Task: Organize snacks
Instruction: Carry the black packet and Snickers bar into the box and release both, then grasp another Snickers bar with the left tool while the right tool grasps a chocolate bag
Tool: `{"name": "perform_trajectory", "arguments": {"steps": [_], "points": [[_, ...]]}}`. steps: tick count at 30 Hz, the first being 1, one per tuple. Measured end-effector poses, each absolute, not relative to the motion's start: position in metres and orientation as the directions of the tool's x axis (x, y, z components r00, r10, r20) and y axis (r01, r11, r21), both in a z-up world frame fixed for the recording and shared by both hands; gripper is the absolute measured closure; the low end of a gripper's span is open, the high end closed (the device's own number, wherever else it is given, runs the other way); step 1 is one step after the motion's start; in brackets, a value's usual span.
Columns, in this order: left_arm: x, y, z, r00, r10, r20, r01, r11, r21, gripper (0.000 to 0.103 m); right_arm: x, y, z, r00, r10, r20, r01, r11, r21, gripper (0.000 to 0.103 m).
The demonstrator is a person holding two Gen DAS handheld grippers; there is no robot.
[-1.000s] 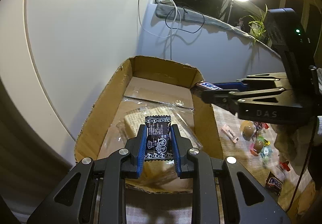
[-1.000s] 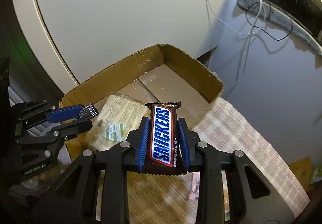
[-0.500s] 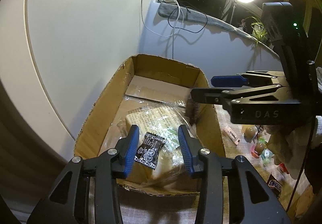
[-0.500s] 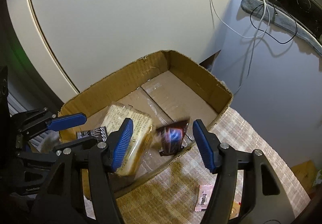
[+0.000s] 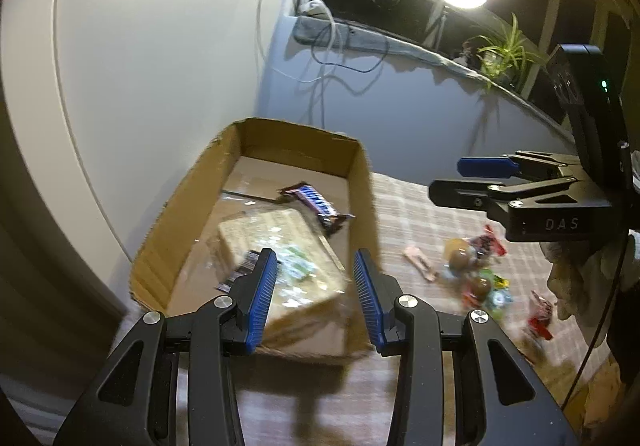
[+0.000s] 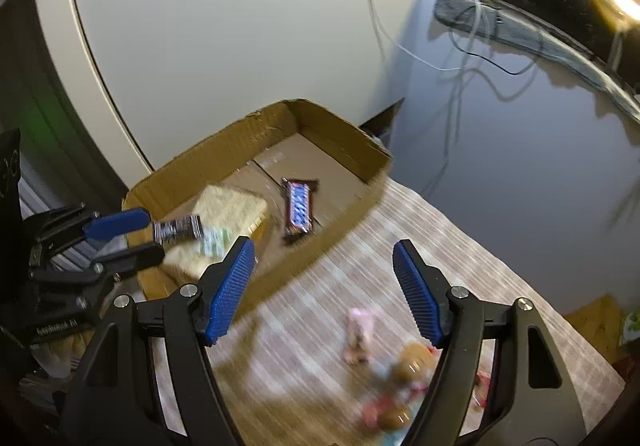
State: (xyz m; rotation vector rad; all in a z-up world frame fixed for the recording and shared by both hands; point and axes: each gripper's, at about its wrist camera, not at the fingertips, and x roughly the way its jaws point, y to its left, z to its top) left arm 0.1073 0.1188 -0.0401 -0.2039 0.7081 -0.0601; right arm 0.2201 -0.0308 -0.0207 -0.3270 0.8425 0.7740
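Note:
A cardboard box (image 5: 188, 201) (image 6: 344, 137) stands on the checked tablecloth. In it lie a Snickers bar (image 5: 318, 205) (image 6: 298, 207), a clear-wrapped cracker pack (image 5: 280, 246) (image 6: 228, 205) and a small black wrapper (image 5: 240, 270) (image 6: 178, 228) on top of the pack. My left gripper (image 5: 316, 292) is open and empty above the box's near end. My right gripper (image 6: 324, 290) is open and empty over the cloth, right of the box; it also shows in the left wrist view (image 5: 492, 177).
Loose sweets lie on the cloth right of the box: a pink sachet (image 5: 420, 264) (image 6: 360, 330), round foil-wrapped balls (image 5: 460, 260) (image 6: 412, 362) and red wrappers (image 5: 540, 316). A white curved wall (image 5: 140, 45) stands behind the box. Cables hang from a windowsill (image 5: 320, 29).
Both grippers opened and dropped their snacks into the box: the black wrapper from the left, the Snickers bar from the right. Both grippers then pulled back from the box, the right one toward the loose sweets.

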Motion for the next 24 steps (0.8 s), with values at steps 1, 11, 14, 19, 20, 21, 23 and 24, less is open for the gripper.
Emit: {"name": "perform_trajectory", "arguments": {"steps": [1,11,14,19,20,21,23,24], "points": [[0.105,0.113,-0.039,0.757,-0.131,-0.64,-0.004,0.979,-0.205,0.064,0.216,-0.041,-0.019,0.429,0.474,-0.769,-0.72,0.693,0.026,0.028],[0.086,0.043,-0.043,0.716,-0.228,-0.66,0.103,0.969,-0.223,0.054,0.187,-0.142,-0.019,0.483,0.41,-0.774,-0.638,0.77,0.01,0.026],[0.08,0.019,-0.049,0.687,-0.27,-0.675,0.147,0.961,-0.235,0.054,0.175,-0.173,-0.026,0.49,0.387,-0.782,-0.614,0.789,0.006,0.026],[0.067,-0.021,-0.065,0.613,-0.339,-0.714,0.216,0.941,-0.262,0.054,0.156,-0.214,-0.046,0.479,0.348,-0.806,-0.573,0.819,0.014,0.026],[0.064,-0.026,-0.068,0.598,-0.351,-0.72,0.224,0.936,-0.271,0.054,0.152,-0.221,-0.051,0.474,0.342,-0.812,-0.565,0.825,0.018,0.026],[0.063,-0.032,-0.072,0.582,-0.363,-0.728,0.231,0.932,-0.28,0.054,0.149,-0.228,-0.056,0.468,0.334,-0.818,-0.555,0.831,0.022,0.026],[0.06,-0.044,-0.078,0.553,-0.381,-0.74,0.244,0.924,-0.294,0.054,0.146,-0.239,-0.068,0.456,0.315,-0.832,-0.528,0.849,0.032,0.026],[0.059,-0.051,-0.082,0.539,-0.388,-0.748,0.248,0.921,-0.299,0.054,0.144,-0.242,-0.073,0.451,0.309,-0.837,-0.519,0.854,0.036,0.026]]}}
